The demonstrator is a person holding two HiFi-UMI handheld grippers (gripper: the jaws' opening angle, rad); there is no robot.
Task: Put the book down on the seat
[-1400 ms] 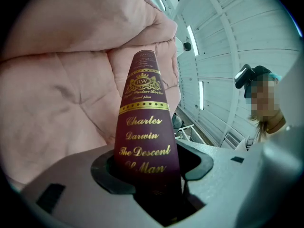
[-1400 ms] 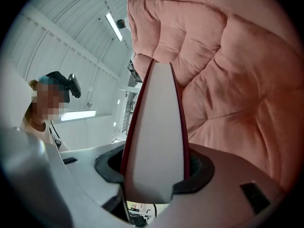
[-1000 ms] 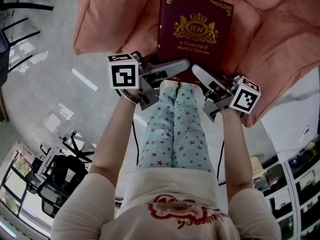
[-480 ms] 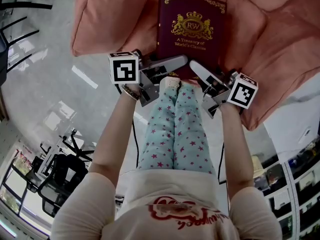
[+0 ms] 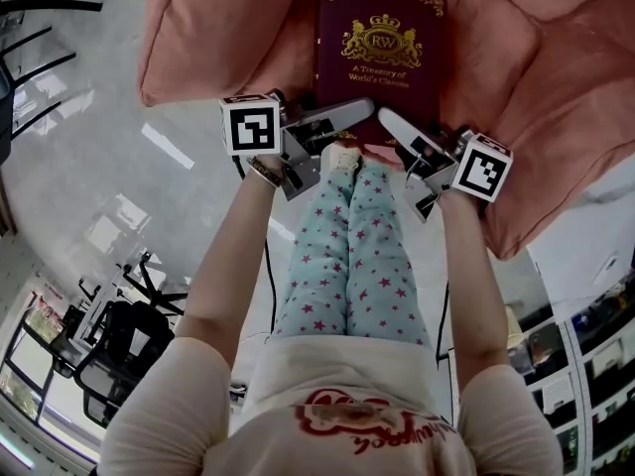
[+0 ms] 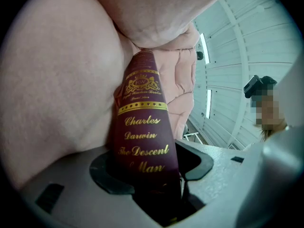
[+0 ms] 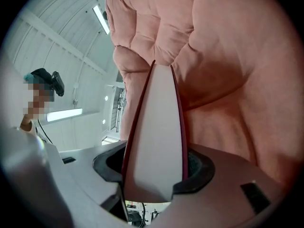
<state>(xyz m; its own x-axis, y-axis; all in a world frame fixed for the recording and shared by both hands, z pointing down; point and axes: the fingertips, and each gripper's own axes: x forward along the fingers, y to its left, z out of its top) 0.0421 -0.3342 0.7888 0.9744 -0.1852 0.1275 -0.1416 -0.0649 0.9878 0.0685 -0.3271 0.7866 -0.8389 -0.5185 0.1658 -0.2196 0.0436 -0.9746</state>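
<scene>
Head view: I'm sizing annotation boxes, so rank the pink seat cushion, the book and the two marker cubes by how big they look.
1. pink seat cushion
2. book
3. left marker cube and right marker cube: they look about alike, so no ranking between them.

Glossy grey floor (image 5: 89, 137), mirroring pale patches of light. Black chairs (image 5: 119, 350) at lower left, shelving (image 5: 595, 365) at lower right. Overhead, white panelled ceiling (image 6: 247, 46) with long strip lights (image 7: 100, 19).
</scene>
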